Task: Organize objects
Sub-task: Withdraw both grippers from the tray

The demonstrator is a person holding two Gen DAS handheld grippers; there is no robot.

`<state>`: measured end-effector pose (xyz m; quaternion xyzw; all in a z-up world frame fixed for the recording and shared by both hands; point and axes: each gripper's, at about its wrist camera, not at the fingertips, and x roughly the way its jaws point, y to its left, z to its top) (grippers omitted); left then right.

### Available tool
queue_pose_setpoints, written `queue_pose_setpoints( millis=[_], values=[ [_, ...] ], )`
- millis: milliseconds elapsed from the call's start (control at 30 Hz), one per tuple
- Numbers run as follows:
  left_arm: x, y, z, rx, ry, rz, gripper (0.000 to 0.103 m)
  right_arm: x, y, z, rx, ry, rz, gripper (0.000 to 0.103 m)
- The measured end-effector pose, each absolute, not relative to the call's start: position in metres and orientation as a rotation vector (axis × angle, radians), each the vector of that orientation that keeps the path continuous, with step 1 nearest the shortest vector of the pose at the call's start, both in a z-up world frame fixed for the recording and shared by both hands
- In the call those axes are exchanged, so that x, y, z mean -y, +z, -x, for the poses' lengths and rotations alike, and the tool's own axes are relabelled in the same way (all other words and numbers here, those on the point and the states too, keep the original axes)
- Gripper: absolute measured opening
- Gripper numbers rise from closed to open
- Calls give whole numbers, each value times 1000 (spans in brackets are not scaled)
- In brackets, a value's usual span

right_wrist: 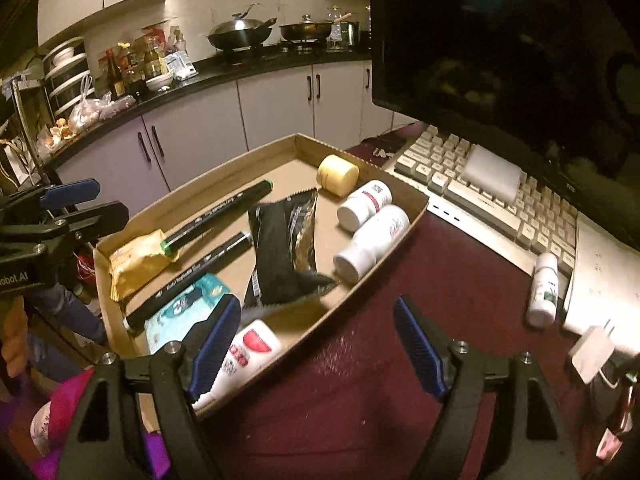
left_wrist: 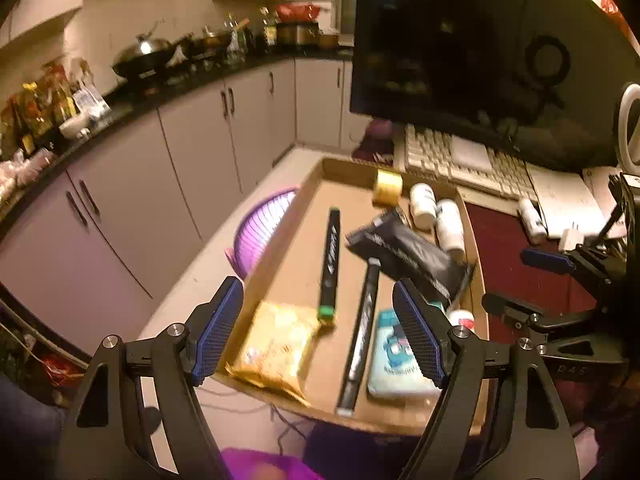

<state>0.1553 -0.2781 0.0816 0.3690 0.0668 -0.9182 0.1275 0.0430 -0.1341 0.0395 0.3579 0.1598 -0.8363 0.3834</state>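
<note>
The left gripper and right gripper hang open and empty. The items lie gathered in the cardboard tray, likely sorted; one white bottle lies outside it.

A dark monitor stands behind a pale keyboard on the maroon surface. Beyond – grey cabinets, a wok and pan on the stove – bottles crowd the counter.

Two downward wrist views, shared cardboard tray.
</note>
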Motion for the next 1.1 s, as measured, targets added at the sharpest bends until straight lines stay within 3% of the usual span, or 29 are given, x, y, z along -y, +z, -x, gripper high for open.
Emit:
queue_pose_setpoints(
  millis=[233,1100],
  values=[
    [271,59,-161,-232,-2671,-1192,78,132,36,-64,-412,-2109,-895,80],
    [276,63,-168,-253,-2647,-1176,78,148,33,-75,-433,-2062,-892,80]
  ],
)
